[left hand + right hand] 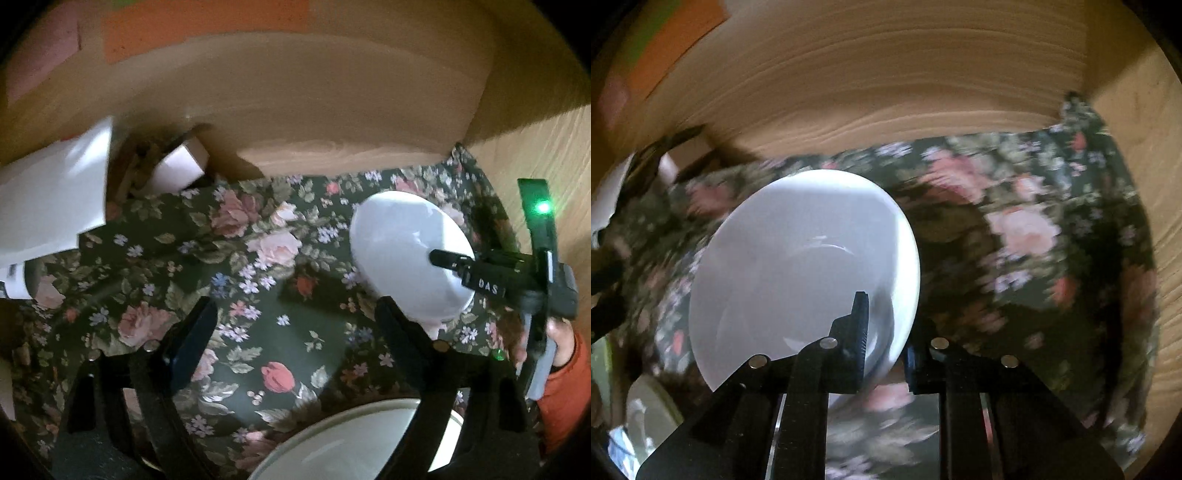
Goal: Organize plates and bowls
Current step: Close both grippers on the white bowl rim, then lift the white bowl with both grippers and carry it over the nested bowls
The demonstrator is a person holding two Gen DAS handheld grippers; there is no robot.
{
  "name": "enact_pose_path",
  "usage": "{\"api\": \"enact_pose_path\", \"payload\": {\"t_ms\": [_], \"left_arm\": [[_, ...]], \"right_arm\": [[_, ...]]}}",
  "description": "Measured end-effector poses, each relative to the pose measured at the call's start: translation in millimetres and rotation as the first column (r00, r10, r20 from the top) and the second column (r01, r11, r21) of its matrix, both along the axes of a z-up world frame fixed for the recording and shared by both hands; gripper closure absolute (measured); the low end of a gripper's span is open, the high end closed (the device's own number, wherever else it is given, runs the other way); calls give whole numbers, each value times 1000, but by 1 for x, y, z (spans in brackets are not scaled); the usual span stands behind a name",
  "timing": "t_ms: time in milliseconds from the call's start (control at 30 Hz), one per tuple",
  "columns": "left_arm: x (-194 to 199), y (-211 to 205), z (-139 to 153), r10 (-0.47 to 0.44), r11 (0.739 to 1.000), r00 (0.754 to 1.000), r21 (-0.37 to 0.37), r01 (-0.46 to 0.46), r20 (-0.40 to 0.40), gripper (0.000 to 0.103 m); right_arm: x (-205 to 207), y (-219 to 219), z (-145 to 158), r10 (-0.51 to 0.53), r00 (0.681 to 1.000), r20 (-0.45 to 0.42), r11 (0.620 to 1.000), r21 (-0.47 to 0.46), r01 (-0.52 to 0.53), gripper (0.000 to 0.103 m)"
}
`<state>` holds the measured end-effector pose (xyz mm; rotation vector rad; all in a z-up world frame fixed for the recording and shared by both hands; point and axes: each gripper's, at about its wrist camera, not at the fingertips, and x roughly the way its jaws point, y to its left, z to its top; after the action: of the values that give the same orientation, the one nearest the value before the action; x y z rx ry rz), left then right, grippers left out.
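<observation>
Floral cloth (258, 258) open beside gripped bowl (798, 258)

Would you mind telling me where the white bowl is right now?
The white bowl is gripped by its rim in the right gripper, tilted above the floral cloth; in the left wrist view it sits at right, near the wooden wall.

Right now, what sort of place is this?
Probably a wooden cupboard or shelf at home: wood-grain walls enclose a floral liner, and the right tongs hold a white bowl inside.
</observation>
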<state>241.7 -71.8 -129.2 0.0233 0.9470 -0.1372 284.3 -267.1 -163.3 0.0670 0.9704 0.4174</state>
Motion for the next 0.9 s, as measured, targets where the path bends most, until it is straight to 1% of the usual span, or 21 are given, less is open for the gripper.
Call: {"api": "enact_pose_path", "payload": {"t_ms": [100, 133, 167, 200, 300, 333, 433, 500, 567, 633, 667, 700, 767, 900], "left_arm": [[5, -5, -10, -9, 1000, 999, 0, 9, -53, 27], [8, -7, -14, -10, 1000, 997, 1, 10, -71, 28], [10, -8, -16, -11, 1000, 997, 6, 11, -82, 32], [12, -10, -20, -11, 1000, 995, 17, 13, -94, 36], [17, -15, -29, -12, 999, 992, 38, 17, -125, 41], [19, -16, -31, -13, 999, 991, 34, 18, -134, 41], [21, -20, -32, -24, 999, 989, 29, 28, -144, 48], [22, -25, -33, -40, 999, 987, 27, 44, -153, 56], [24, -30, -36, -57, 998, 984, 28, 62, -167, 62], [27, -35, -39, -72, 996, 981, 29, 79, -180, 68], [28, -39, -41, -81, 996, 979, 31, 88, -187, 71], [29, -41, -43, -88, 995, 977, 31, 96, -195, 77], [31, -47, -46, -103, 993, 973, 30, 111, -205, 84], [30, -47, -46, -85, 995, 976, 38, 95, -203, 85]], "right_arm": [[-10, 9, -2, 42, 999, -16, 999, 18, -42, 88], [-14, 13, -2, 55, 998, -20, 998, 18, -55, 87], [-15, 13, -2, 67, 998, -23, 998, 17, -66, 85], [-16, 13, -2, 70, 997, -21, 997, 13, -70, 85], [-12, 8, -2, 56, 998, -5, 998, 21, -55, 83], [-13, 5, -2, 51, 999, -5, 998, 31, -50, 82], [-11, 1, -2, 46, 999, -4, 997, 56, -45, 81], [-10, 3, -1, 48, 999, 6, 997, 59, -48, 81], [-11, 5, 0, 57, 998, 16, 997, 56, -58, 81], [-14, 8, 1, 62, 998, 31, 997, 45, -63, 83], [-16, 8, 1, 61, 997, 38, 997, 40, -63, 83], [-17, 9, 1, 61, 997, 42, 997, 38, -63, 83], [-17, 9, 2, 58, 997, 44, 997, 40, -60, 84], [-17, 8, 4, 51, 998, 37, 997, 59, -53, 84]]}}
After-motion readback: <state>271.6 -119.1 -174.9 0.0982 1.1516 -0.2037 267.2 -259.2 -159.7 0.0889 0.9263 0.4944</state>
